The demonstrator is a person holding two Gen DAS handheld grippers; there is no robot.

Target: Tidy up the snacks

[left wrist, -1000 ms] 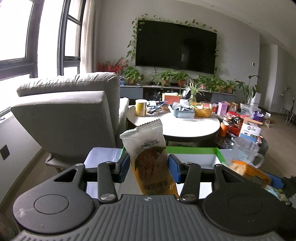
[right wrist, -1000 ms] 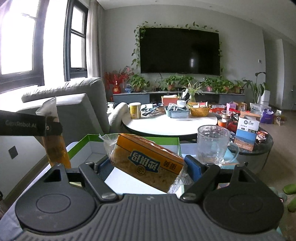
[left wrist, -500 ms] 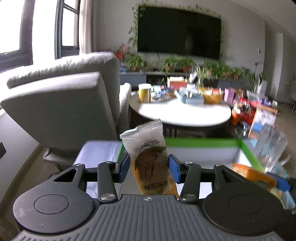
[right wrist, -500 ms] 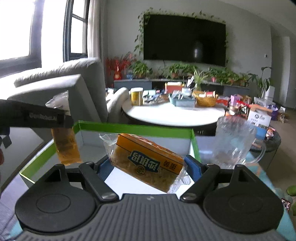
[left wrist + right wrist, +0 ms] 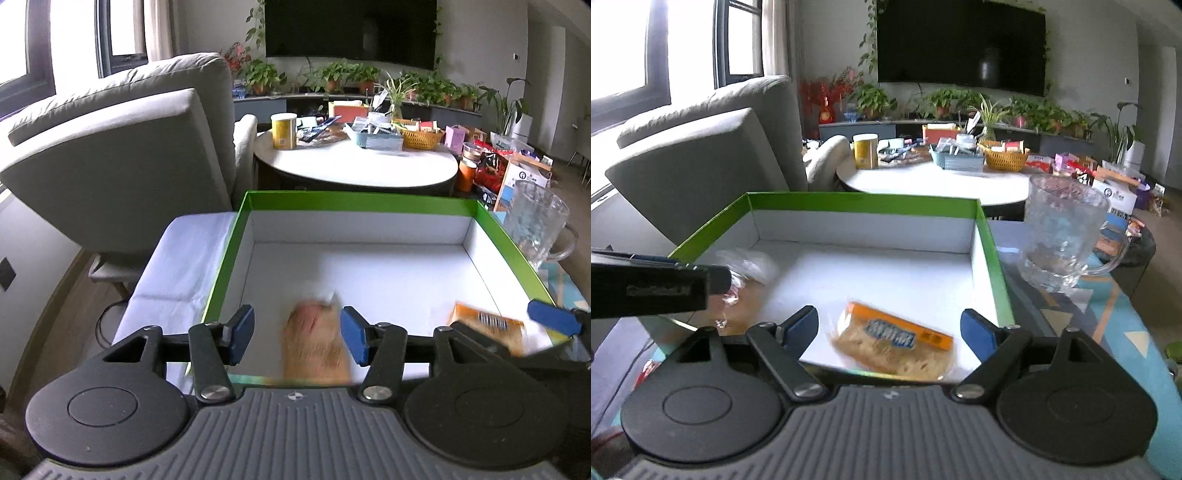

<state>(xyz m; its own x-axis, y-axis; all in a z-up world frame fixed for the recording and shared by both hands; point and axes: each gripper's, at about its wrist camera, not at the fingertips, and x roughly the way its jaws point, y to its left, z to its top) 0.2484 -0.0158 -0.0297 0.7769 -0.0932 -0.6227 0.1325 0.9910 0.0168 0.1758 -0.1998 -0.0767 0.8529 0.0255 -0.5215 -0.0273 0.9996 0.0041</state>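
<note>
Left wrist view: left gripper (image 5: 297, 334) spread wide, brown snack packet (image 5: 314, 347) blurred inside the green box (image 5: 354, 199) — the release step. Right gripper (image 5: 888, 328) likewise parted, orange packet (image 5: 895, 341) inside the box; next, fetch more snacks.

Daylight from overexposed windows (image 5: 26, 55) at left; fisheye-bent edges, motion-blurred snack packets (image 5: 894, 345).

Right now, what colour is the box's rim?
Green, with white inside walls; the box shows best in the left wrist view.
</note>
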